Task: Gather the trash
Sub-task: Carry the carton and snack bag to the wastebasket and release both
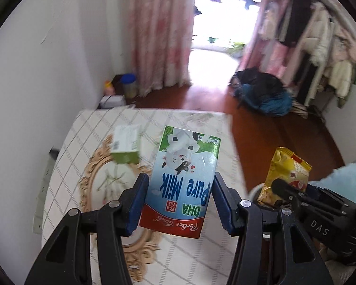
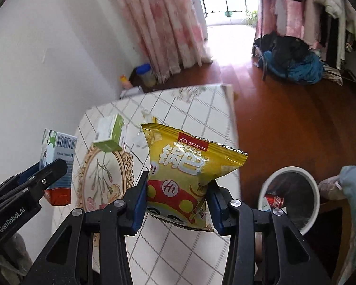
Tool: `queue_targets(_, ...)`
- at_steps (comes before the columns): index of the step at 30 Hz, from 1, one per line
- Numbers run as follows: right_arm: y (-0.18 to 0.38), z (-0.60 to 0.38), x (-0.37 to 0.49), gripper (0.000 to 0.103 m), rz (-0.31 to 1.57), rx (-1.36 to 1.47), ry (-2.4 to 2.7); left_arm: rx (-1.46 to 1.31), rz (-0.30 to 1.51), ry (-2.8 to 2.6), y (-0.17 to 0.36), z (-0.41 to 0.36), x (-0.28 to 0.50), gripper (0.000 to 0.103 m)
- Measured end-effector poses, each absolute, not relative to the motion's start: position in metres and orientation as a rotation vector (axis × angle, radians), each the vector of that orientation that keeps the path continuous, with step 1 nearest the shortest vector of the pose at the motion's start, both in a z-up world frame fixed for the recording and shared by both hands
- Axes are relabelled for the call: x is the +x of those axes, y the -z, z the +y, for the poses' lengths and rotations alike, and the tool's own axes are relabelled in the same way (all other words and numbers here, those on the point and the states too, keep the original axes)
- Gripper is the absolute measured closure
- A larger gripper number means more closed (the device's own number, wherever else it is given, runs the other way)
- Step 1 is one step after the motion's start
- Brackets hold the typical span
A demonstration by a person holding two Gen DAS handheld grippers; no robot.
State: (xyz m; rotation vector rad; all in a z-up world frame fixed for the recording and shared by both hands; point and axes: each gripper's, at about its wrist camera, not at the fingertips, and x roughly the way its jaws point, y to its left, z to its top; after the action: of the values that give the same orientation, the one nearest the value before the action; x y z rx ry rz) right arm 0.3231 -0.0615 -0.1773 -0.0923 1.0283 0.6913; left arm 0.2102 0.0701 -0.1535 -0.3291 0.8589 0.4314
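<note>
My left gripper (image 1: 180, 190) is shut on a blue and green milk carton (image 1: 185, 175), held upside down above the table (image 1: 201, 256); the same carton (image 2: 59, 166) shows at the left of the right wrist view. My right gripper (image 2: 178, 190) is shut on a yellow snack bag (image 2: 189, 173), also lifted off the table; that bag (image 1: 284, 173) appears at the right in the left wrist view. A small green and white box (image 1: 127, 146) (image 2: 110, 133) stands on the table. A white bin (image 2: 290, 192) on the floor to the right holds a red can (image 2: 275, 200).
The table has a checked cloth with a gold oval frame print (image 2: 104, 178) and stands against a white wall (image 1: 47, 71). Jars sit in the far corner (image 2: 144, 74). Dark bags (image 2: 292, 59) lie on the wooden floor beside a clothes rack (image 1: 320, 47).
</note>
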Motion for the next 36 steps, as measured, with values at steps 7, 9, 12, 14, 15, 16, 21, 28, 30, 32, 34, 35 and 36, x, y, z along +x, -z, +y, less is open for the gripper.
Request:
queue_targets(7,0.137,-0.150,0.335,0.056,0.950,-0.033,-0.602,-0.291,0.837,-0.268,0.135,0.005,0.255,0.052)
queue_targets(9,0.135,-0.175,0.343,0.056,0.947,-0.039,-0.565,-0.294,0.853,-0.224,0.141,-0.012,0.272,0.052)
queue_targets(12,0.144,-0.213,0.360,0.056,0.959,-0.036,-0.498,-0.296,0.897,-0.153,0.158,-0.041,0.305,0.053)
queue_targets(14,0.155,-0.238,0.374,0.056,0.981,-0.031,-0.450,-0.306,0.945,-0.097,0.175,-0.061,0.330,0.052)
queue_targets(15,0.162,-0.250,0.381,0.056,0.993,-0.029,-0.427,-0.311,0.965,-0.076,0.183,-0.069,0.340,0.052)
queue_targets(16,0.171,-0.262,0.388,0.056,1.010,-0.022,-0.406,-0.314,0.992,-0.055,0.192,-0.078,0.350,0.053)
queue_targets(21,0.228,-0.307,0.423,0.056,1.107,-0.012,-0.316,-0.356,1.125,0.050,0.245,-0.110,0.403,0.052)
queue_targets(28,0.321,-0.336,0.466,0.056,1.270,-0.009,-0.250,-0.448,1.286,0.143,0.312,-0.131,0.459,0.052)
queue_targets(30,0.339,-0.338,0.473,0.056,1.295,-0.009,-0.237,-0.442,1.311,0.144,0.322,-0.135,0.461,0.052)
queue_targets(32,0.357,-0.339,0.481,0.056,1.320,-0.020,-0.225,-0.427,1.334,0.136,0.331,-0.136,0.468,0.051)
queue_targets(34,0.370,-0.335,0.489,0.056,1.340,-0.027,-0.216,-0.414,1.356,0.137,0.340,-0.138,0.472,0.051)
queue_targets(35,0.374,-0.333,0.492,0.056,1.346,-0.036,-0.212,-0.411,1.363,0.131,0.343,-0.138,0.473,0.045)
queue_targets(36,0.378,-0.332,0.495,0.056,1.350,-0.042,-0.207,-0.410,1.366,0.125,0.345,-0.138,0.473,0.038)
